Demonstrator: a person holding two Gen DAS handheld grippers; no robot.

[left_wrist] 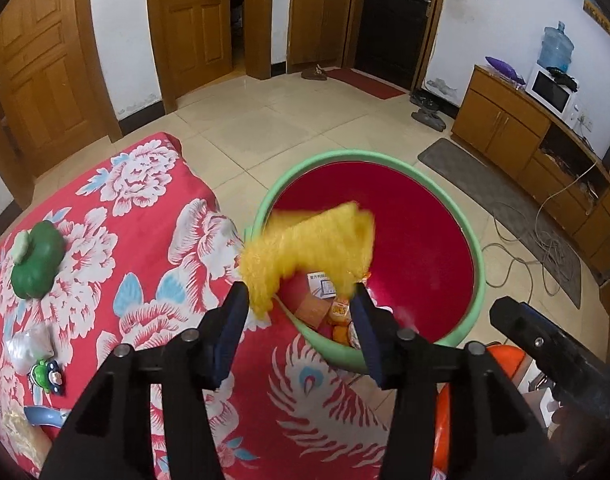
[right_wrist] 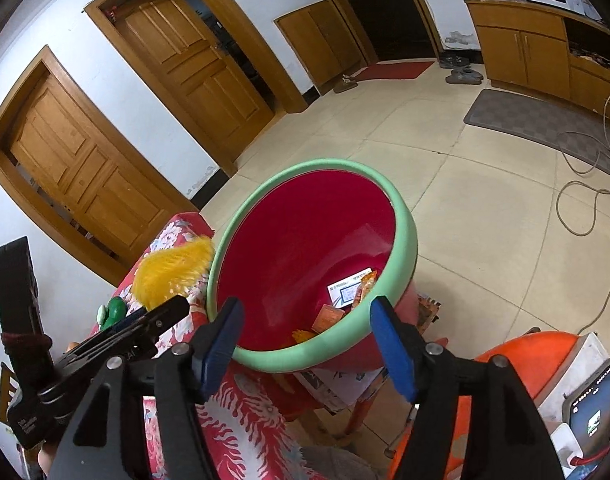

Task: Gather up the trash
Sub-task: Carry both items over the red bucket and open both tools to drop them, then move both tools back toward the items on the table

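Left gripper [left_wrist: 299, 294] points down over the near rim of the bin [left_wrist: 477, 248], its jaws parted, blue pads apart. Yellow mesh [left_wrist: 313, 244], a fuzzy crumpled piece, blurred, sits just ahead of the fingertips, its lower end against the left pad; whether the right pad touches it cannot be told, and no squeeze is visible. The mesh lies over the bin's mouth, partly over the edge nearest the cloth [left_wrist: 137, 248]. Bin is red inside with a pale green rim; at its bottom lie a white printed card [left_wrist: 321, 285], an orange wrapper [left_wrist: 340, 310] and other small scraps. Cloth is red with white and blue flowers, spread over a surface beside the bin and touching its rim. On the cloth, well apart from the bin: a green toy [left_wrist: 37, 262], a crumpled silvery wad [left_wrist: 29, 346], a small green-and-black toy [left_wrist: 48, 376]. Right gripper [right_wrist: 305, 338] hangs over the bin's near rim, jaws wide, nothing between them; the rim passes through the gap without touching either pad. From the right wrist view the mesh [right_wrist: 173, 270] shows left of the bin, above the left gripper's black finger. An orange stool [right_wrist: 517, 354] stands to the lower right, with a phone [right_wrist: 593, 404] propped beside it. Tiled floor beyond, wooden doors, a cabinet with a microwave [left_wrist: 551, 90] along the right wall.
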